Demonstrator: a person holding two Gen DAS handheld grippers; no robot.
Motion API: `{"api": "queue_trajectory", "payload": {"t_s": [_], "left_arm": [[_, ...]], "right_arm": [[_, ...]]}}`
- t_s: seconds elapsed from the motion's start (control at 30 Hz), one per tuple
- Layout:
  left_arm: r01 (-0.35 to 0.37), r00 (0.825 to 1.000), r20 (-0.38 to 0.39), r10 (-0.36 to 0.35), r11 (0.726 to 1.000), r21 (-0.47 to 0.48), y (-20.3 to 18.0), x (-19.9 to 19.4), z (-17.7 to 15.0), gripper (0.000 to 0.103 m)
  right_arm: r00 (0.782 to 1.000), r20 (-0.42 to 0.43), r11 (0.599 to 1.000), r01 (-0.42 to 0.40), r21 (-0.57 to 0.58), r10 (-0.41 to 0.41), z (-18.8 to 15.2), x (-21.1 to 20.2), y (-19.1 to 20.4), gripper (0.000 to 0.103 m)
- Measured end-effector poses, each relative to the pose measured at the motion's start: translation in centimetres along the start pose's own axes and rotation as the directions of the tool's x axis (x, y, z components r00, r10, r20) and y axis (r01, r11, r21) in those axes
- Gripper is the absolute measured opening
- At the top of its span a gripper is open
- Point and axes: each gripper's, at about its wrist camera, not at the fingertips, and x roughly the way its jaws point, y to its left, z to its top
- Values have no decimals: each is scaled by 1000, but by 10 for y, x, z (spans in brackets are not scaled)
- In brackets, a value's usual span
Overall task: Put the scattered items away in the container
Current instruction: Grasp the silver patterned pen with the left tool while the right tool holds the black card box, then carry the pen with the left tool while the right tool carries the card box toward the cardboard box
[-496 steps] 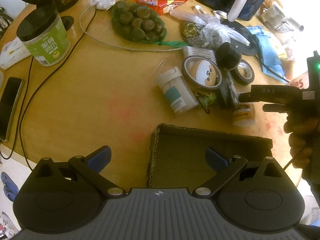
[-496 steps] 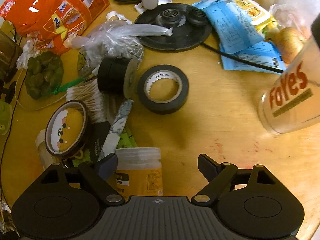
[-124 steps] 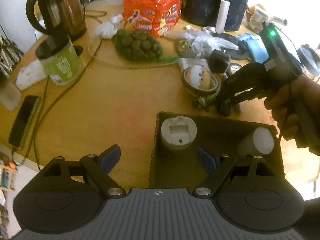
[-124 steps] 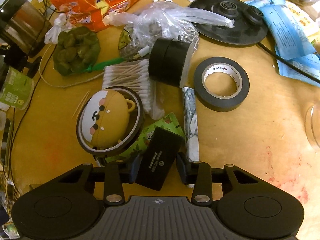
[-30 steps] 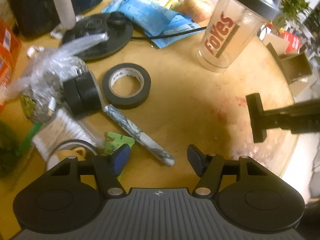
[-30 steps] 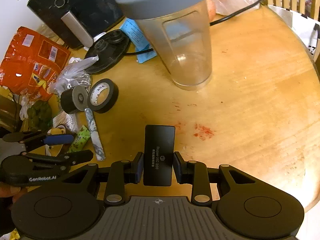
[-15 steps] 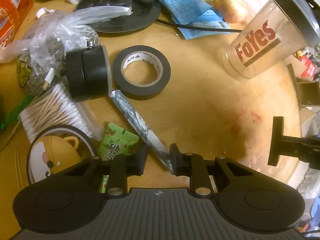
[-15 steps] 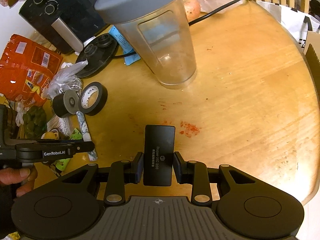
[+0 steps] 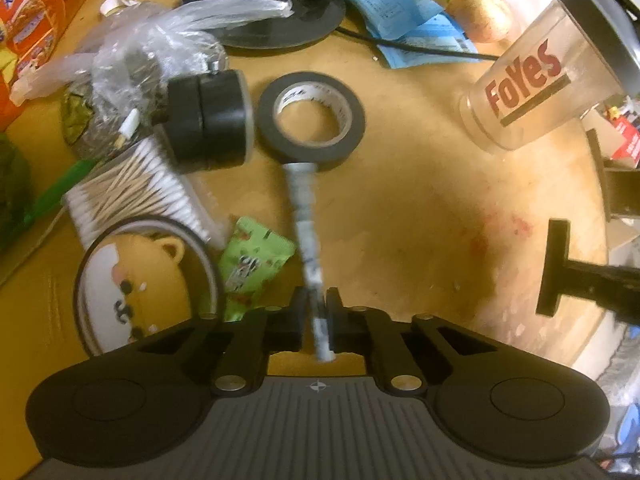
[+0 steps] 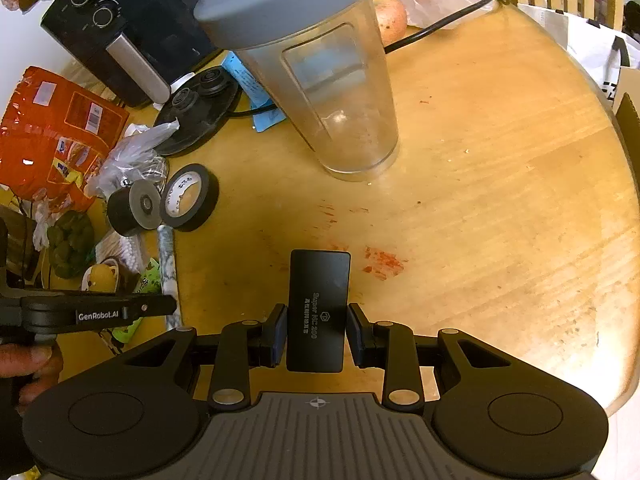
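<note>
Left wrist view: the left hand-held gripper (image 9: 316,312) has just been closing, and its jaws are now pinching the near end of a slim marbled grey-white stick (image 9: 306,236). The stick is reaching away across the wooden surface (image 9: 420,220), its far end touching the black tape roll (image 9: 310,120). Just left of the stick a green sachet (image 9: 252,264) is lying, and left of that a yellow bear-faced case (image 9: 136,280) is sitting inside a dark ring. Farther from the stick, a pack of cotton swabs (image 9: 136,192) is lying beside a black caster wheel (image 9: 208,120). Far to the stick's right a clear shaker cup (image 9: 532,84) is standing.

In the right wrist view, the right hand-held gripper (image 10: 316,336) is gripping a flat black box (image 10: 318,308) by its long sides, holding it above the surface. The container is not appearing in either view.
</note>
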Motion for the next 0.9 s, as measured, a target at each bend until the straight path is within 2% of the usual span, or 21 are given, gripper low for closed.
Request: {"api": "queue_trajectory", "payload": {"t_s": [0.17, 0.33, 0.53, 0.9], "left_arm": [[-46, 999, -4, 46, 998, 36, -3, 0, -4, 10], [-56, 998, -28, 57, 997, 45, -3, 9, -2, 10], [-47, 999, -9, 47, 998, 50, -4, 6, -4, 10], [-29, 997, 73, 26, 999, 44, -11, -25, -13, 9]], "right_arm": [[1000, -1, 1000, -5, -9, 5, 0, 0, 3, 34], [1000, -1, 1000, -5, -14, 5, 0, 0, 4, 34], [1000, 4, 1000, -3, -18, 3, -1, -3, 4, 34], [1000, 4, 999, -15, -50, 15, -3, -6, 15, 34]]}}
